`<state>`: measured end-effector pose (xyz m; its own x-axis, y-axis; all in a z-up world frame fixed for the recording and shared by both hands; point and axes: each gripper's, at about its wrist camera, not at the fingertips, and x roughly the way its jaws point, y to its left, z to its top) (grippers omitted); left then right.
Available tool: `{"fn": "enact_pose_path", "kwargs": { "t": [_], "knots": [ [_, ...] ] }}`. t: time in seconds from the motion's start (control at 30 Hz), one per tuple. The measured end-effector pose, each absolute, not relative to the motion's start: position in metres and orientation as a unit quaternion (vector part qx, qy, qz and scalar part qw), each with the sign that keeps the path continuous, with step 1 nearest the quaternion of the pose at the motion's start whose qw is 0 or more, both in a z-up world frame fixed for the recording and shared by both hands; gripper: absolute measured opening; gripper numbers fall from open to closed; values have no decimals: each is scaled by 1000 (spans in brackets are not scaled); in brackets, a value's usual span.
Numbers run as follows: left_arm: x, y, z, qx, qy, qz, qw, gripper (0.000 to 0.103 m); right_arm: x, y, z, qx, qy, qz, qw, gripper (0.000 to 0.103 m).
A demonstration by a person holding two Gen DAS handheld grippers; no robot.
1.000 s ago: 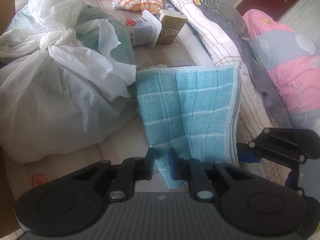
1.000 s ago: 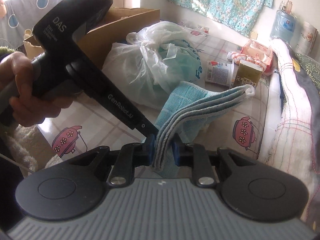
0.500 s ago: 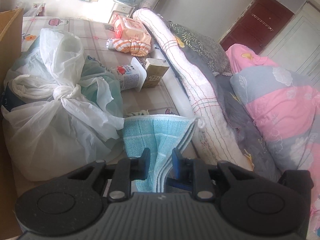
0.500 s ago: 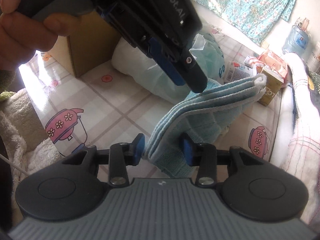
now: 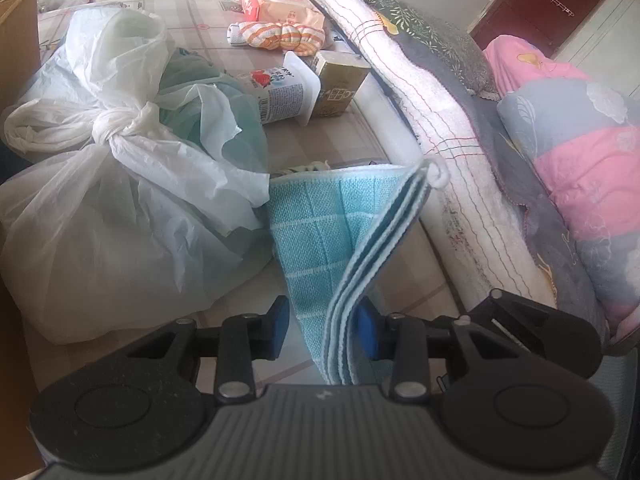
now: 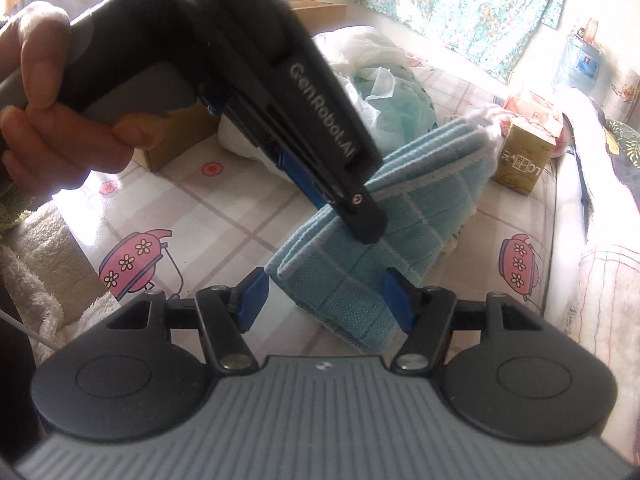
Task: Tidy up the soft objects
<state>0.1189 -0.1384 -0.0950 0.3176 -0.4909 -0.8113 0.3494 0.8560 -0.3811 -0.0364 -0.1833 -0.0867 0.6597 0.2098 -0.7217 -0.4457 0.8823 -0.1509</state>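
The folded light-blue checked cloth with white edging (image 5: 320, 224) lies on the tiled, teapot-patterned tabletop (image 6: 208, 204), just beside the knotted white plastic bag (image 5: 100, 216). It looks light, limp and many-layered, so it will likely sag and fan apart if pinched at one layer; taking the whole stack near the folded edge seems safest. The left gripper (image 5: 323, 333) stands with jaws parted around the cloth's near end, pads apart from it. The right gripper (image 6: 324, 299) is likewise spread wide, gripping nothing, its pads flanking the cloth's corner.
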Motion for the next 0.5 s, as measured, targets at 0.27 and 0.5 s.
{"fn": "enact_pose_path", "kwargs": {
  "t": [0.27, 0.5],
  "knots": [
    [126, -136, -104, -68, 536, -251, 803, 36, -44, -250, -67, -34, 364, 145, 920, 65],
    [128, -140, -108, -66, 540, -257, 799, 31, -41, -303, -72, 146, 339, 129, 921, 65]
  ]
}}
